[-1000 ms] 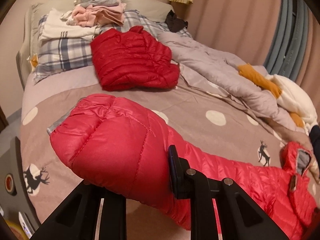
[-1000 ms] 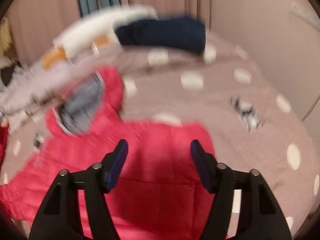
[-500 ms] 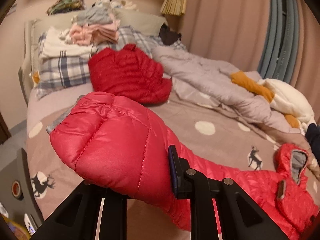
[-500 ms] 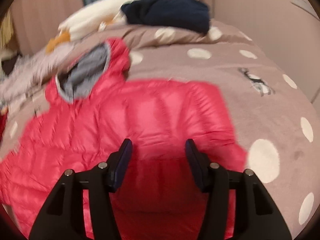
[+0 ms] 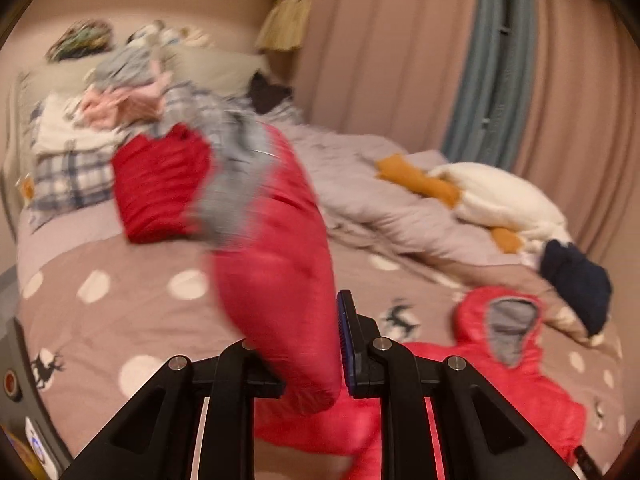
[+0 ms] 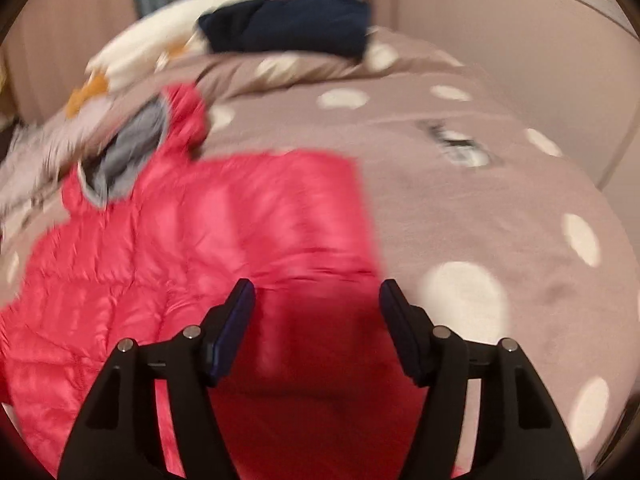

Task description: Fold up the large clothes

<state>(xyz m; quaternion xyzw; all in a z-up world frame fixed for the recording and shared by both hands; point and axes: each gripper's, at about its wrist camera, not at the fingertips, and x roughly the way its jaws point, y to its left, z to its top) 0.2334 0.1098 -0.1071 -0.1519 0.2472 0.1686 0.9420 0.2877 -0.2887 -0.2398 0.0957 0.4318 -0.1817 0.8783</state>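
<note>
The left gripper (image 5: 308, 344) is clamped on a lifted sleeve of the red quilted hooded down jacket (image 5: 500, 384). The jacket body lies flat on the dotted brown bed cover (image 6: 460, 184), hood away. The right gripper (image 6: 316, 328), jaws opening and empty, hovers over the hem. Fold the sleeve toward the body, rightward.

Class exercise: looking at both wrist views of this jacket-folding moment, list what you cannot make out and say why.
- Left wrist view: the left pad of the left gripper is hidden behind the red jacket sleeve it clamps.
- Left wrist view: the clothes pile on the pillows is motion-blurred; garments cannot be told apart.
- Right wrist view: the jacket hem is cut off by the lower edge, under the opening right gripper.
</note>
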